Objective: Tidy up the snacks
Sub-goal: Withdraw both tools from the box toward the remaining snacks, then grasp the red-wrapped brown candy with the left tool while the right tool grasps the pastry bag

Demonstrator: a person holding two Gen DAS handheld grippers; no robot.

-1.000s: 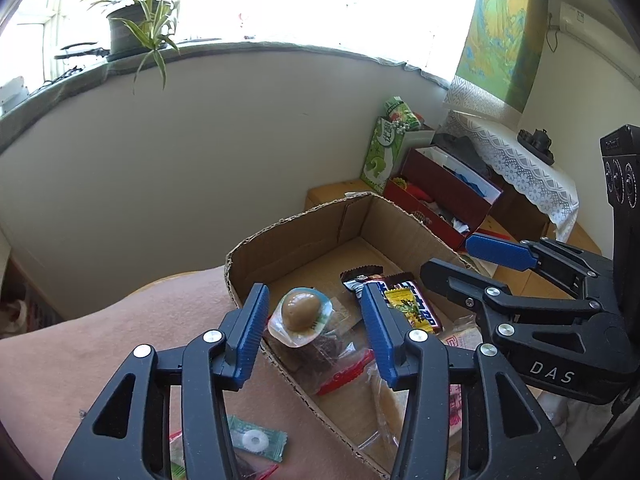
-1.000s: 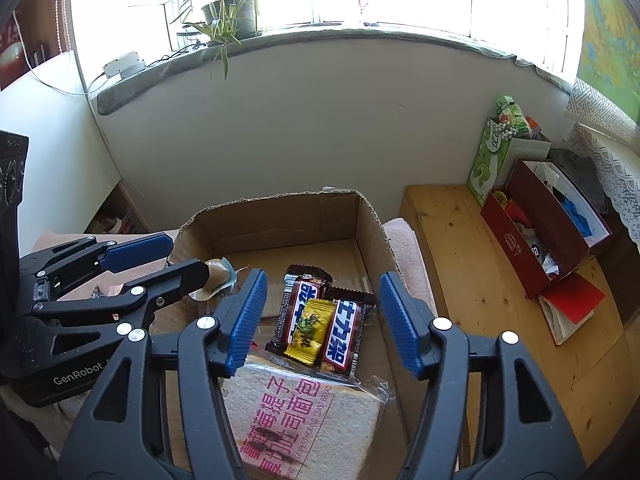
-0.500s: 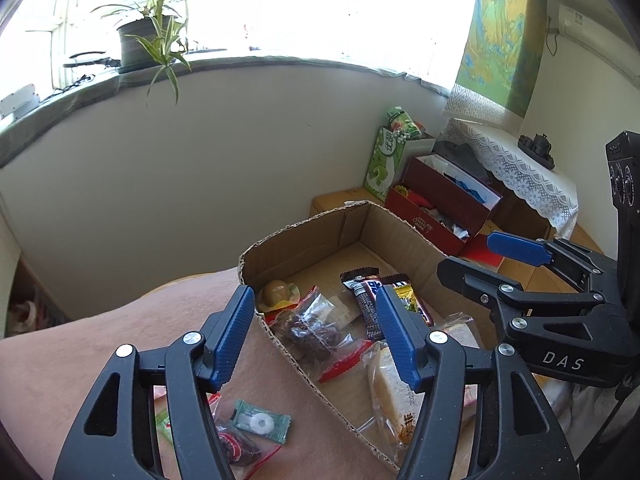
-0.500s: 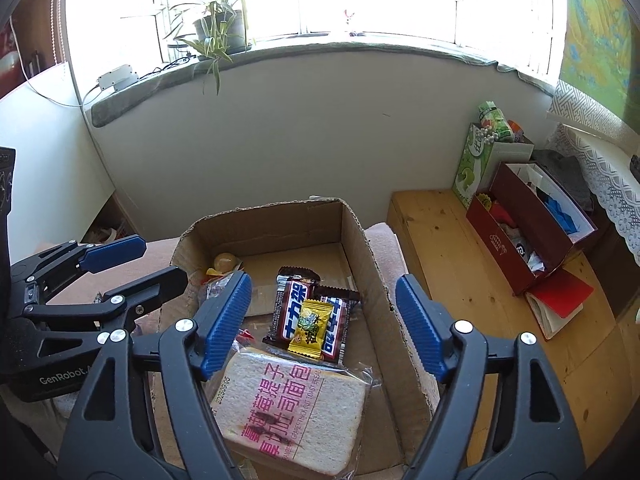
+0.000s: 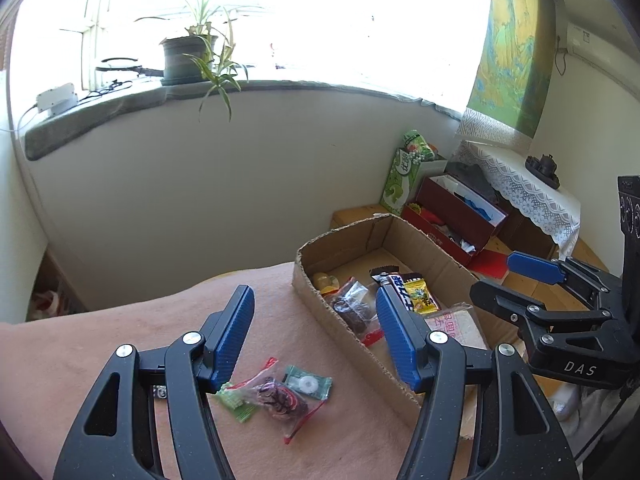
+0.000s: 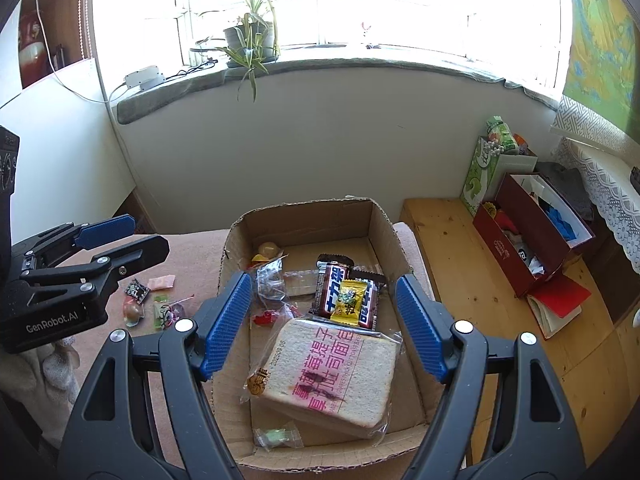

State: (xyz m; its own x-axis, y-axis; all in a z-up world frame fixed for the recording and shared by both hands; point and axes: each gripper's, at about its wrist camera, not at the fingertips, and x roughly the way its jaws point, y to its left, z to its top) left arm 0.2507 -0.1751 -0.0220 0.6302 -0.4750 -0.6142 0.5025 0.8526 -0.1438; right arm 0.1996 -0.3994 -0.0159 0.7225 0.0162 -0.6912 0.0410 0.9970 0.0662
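A cardboard box (image 6: 384, 224) (image 5: 344, 240) holds a bread pack (image 6: 332, 368), chocolate bars (image 6: 340, 292), a yellow candy (image 6: 350, 298), a jelly cup (image 6: 268, 250) and clear bags (image 6: 272, 284). My left gripper (image 5: 314, 336) is open and empty, above the pink cloth left of the box, over loose snacks: a dark-fruit bag (image 5: 280, 396), a green mint (image 5: 308, 382) and a green candy (image 5: 236, 398). My right gripper (image 6: 324, 324) is open and empty above the box.
The box sits on a pink cloth (image 5: 120, 328). More small snacks (image 6: 138, 292) lie on the cloth left of the box. A wooden bench (image 6: 460, 264) to the right carries a red box (image 6: 528, 232) and a green carton (image 6: 480, 172). A potted plant (image 6: 248, 40) stands on the windowsill.
My left gripper let the jelly cup go into the box, opened, and moved back left over the loose snacks on the cloth. My right gripper opened wider and drew back a little.
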